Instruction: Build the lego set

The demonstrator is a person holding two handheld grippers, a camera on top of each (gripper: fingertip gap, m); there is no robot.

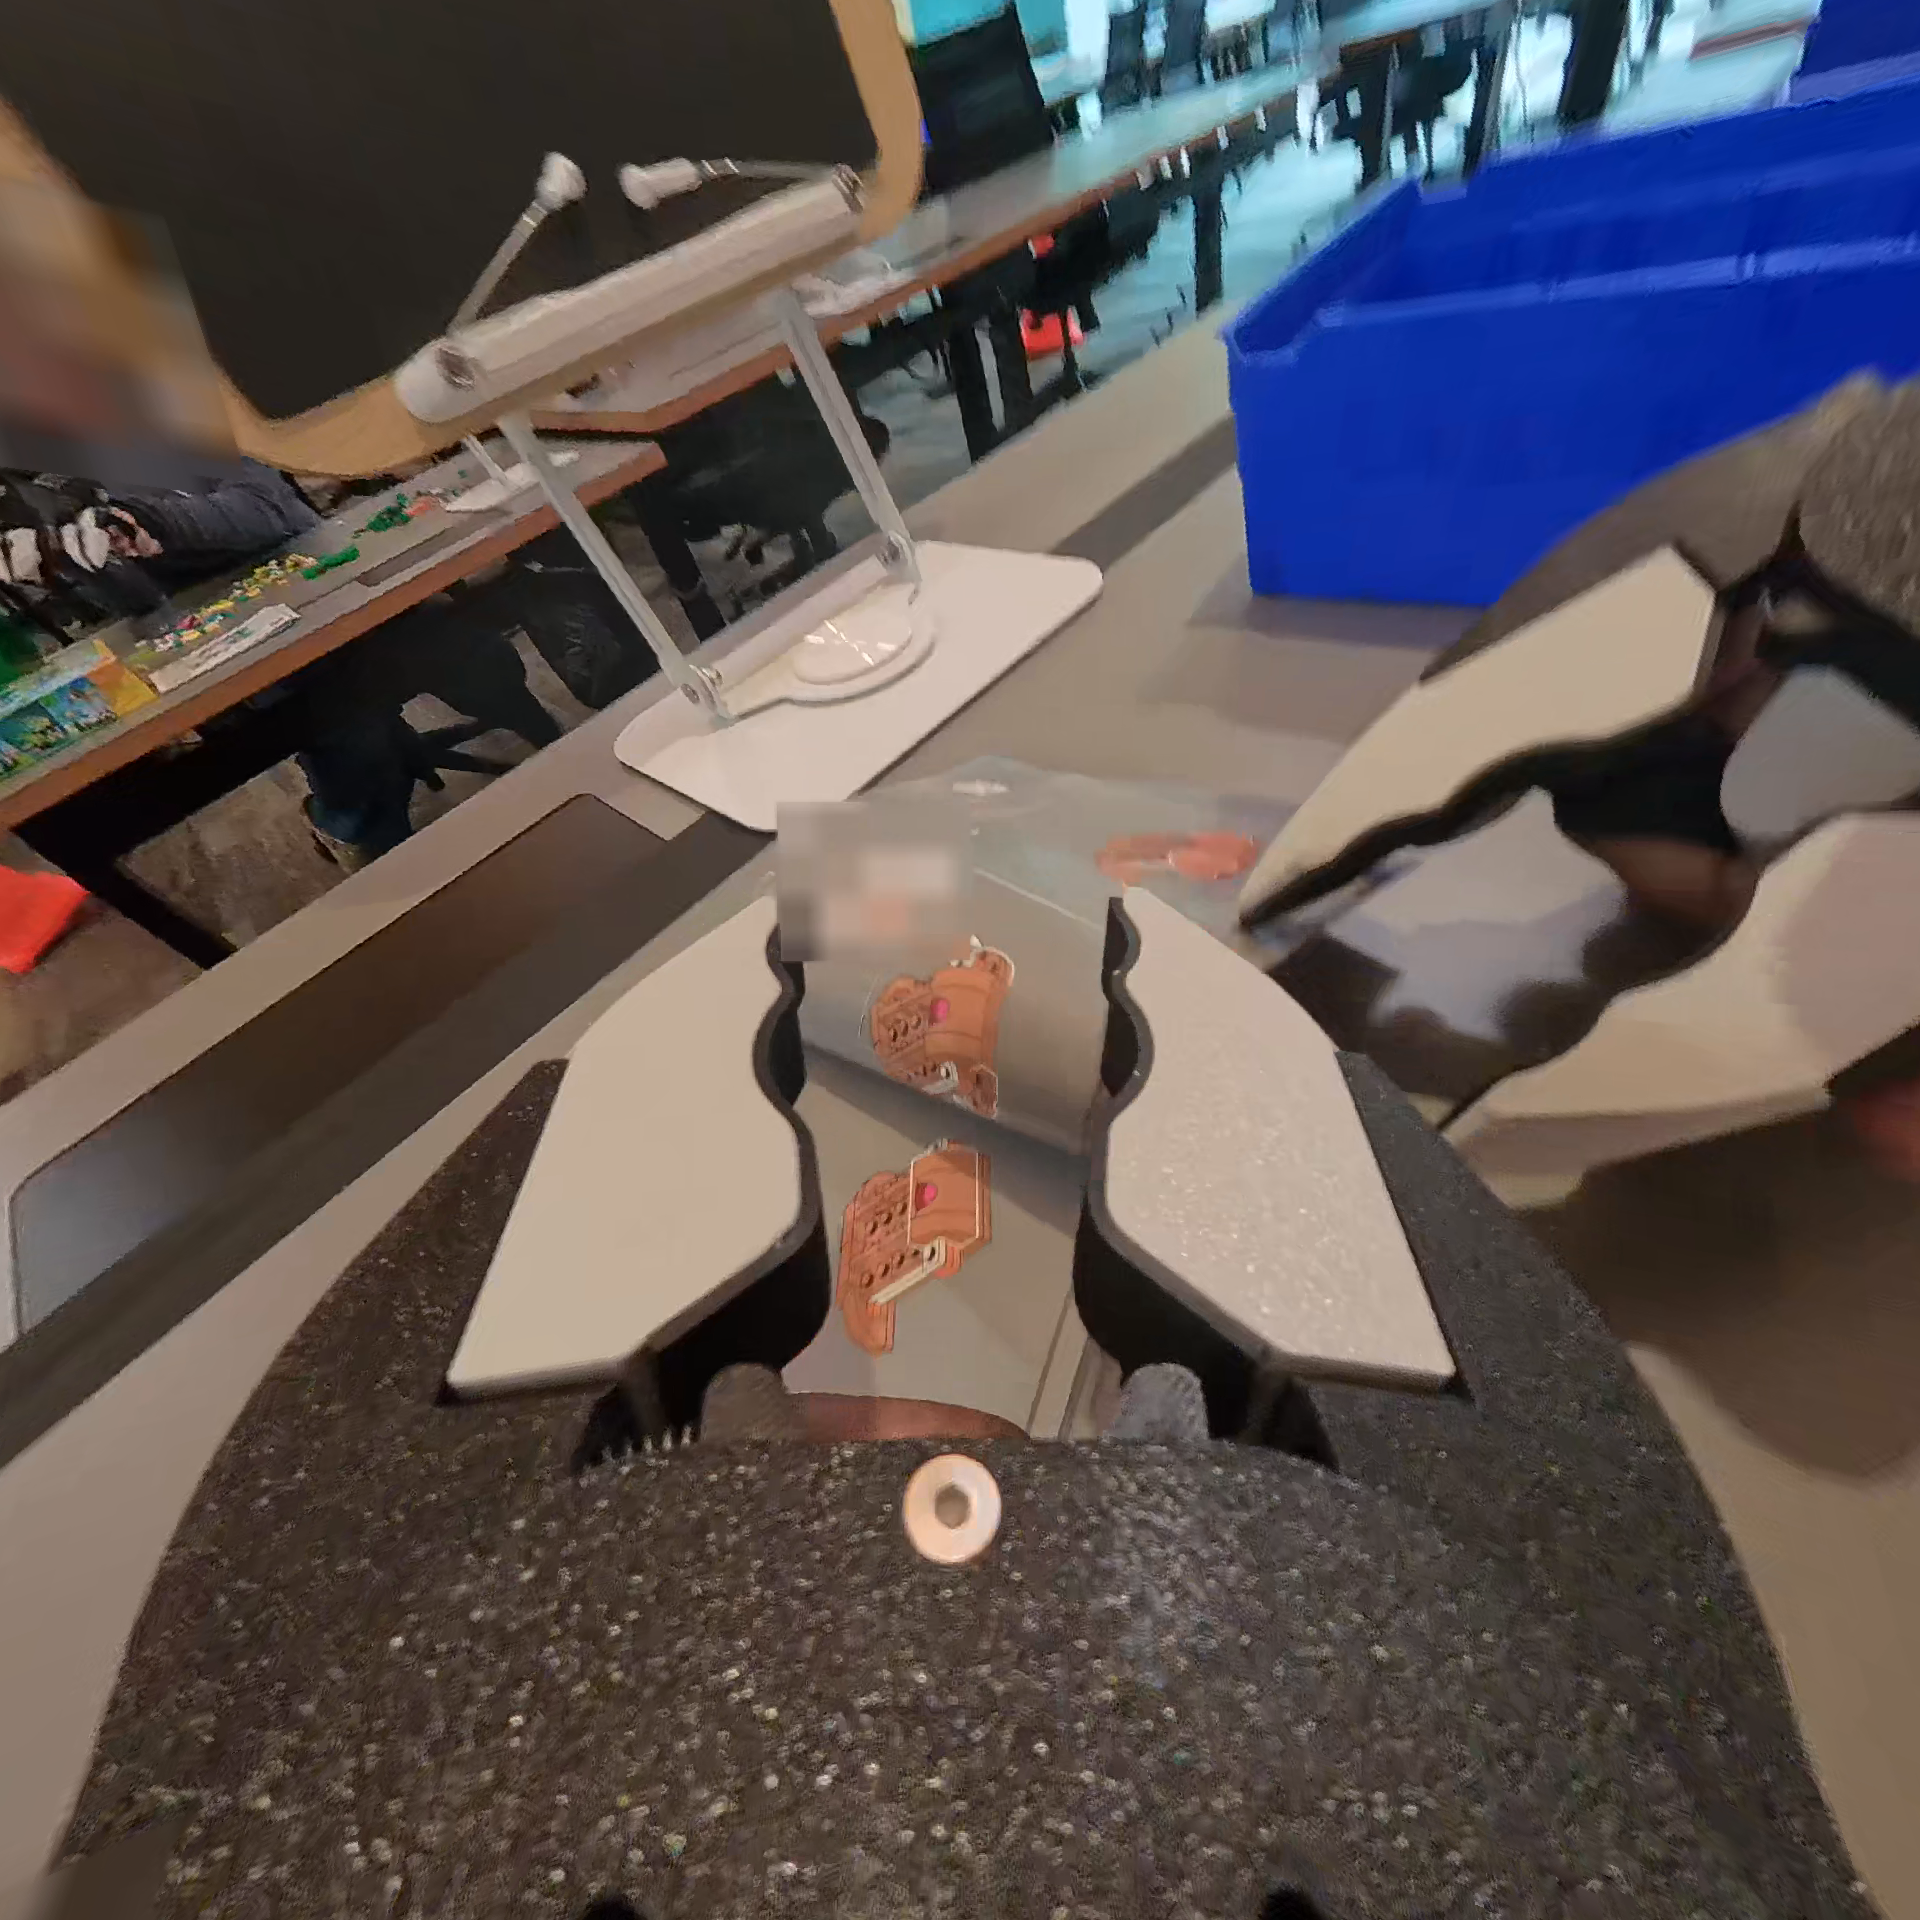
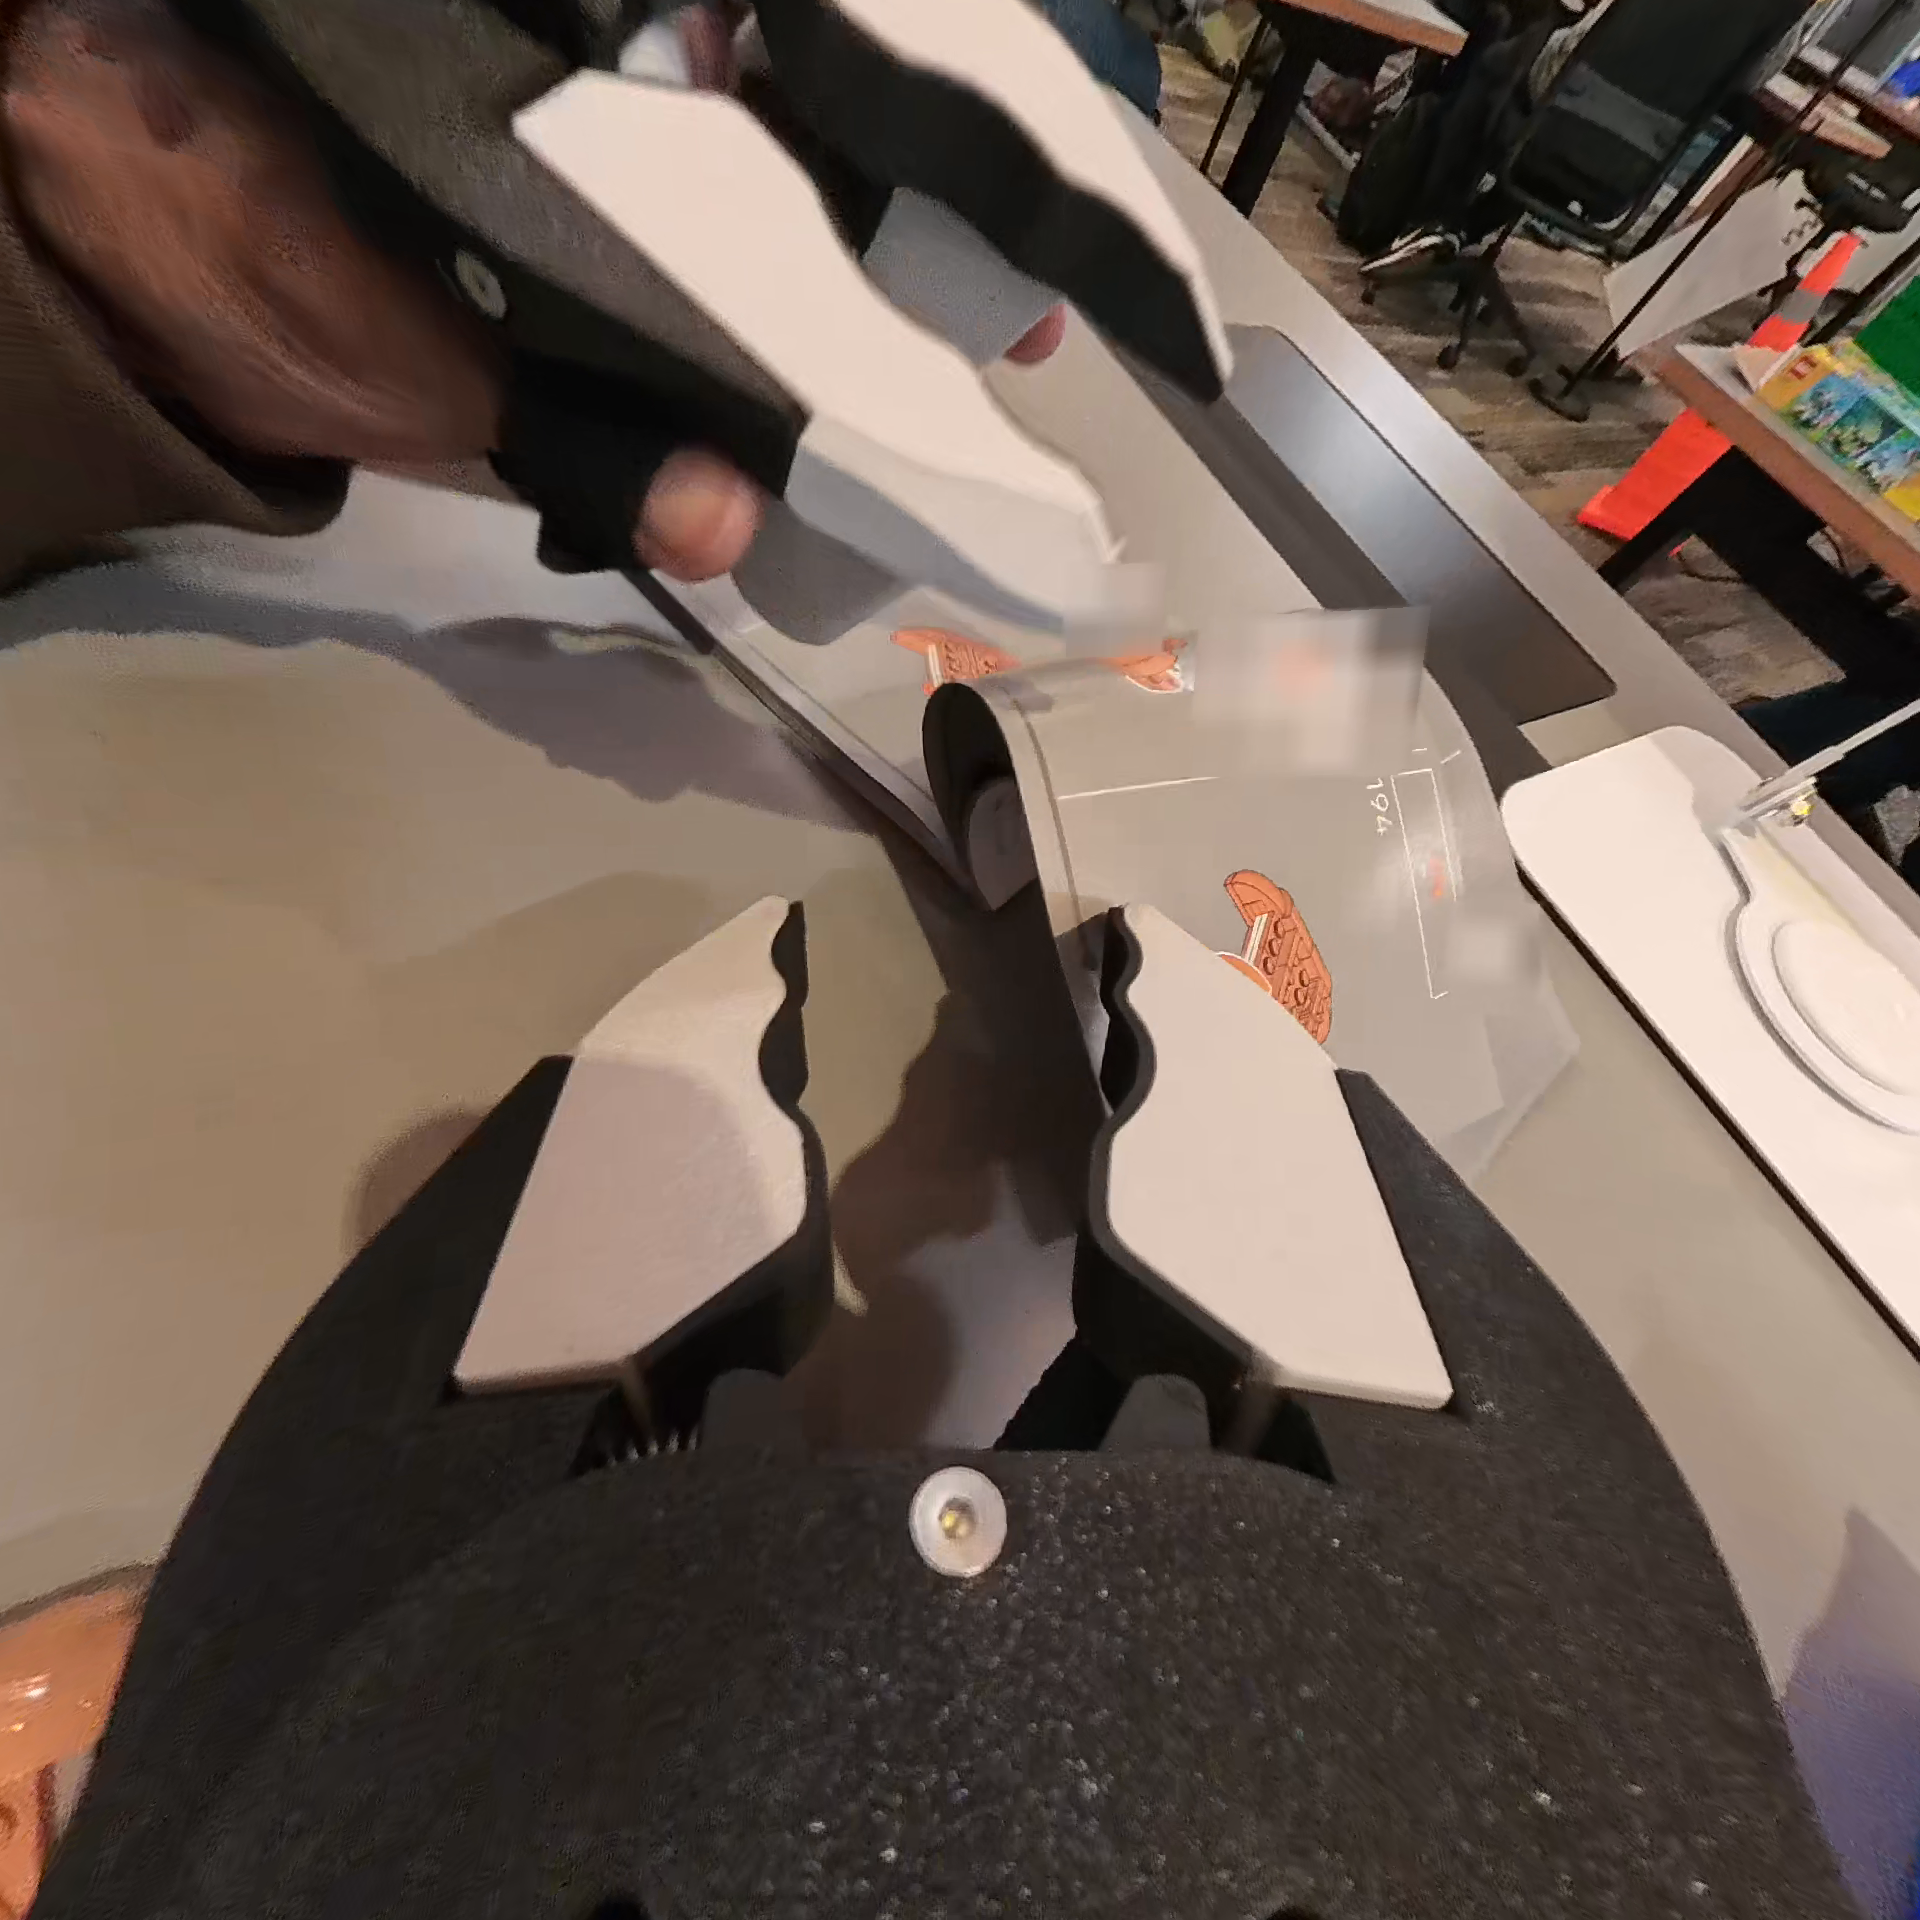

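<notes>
Both tools are spread wide, grasping nothing. The left tool frames the lego instruction booklet, lying at centre frame on the grey desk. The right tool straddles its curled page; careless pinching could crease or tear it.

Even, moderately bright indoor light falls from overhead. Soft shadows pool on the grey table beneath the grippers. The glossy instruction booklet mirrors its own printed picture. Motion blur smears the right gripper, the left gripper and the background; wide-angle distortion bends the edges.
</notes>
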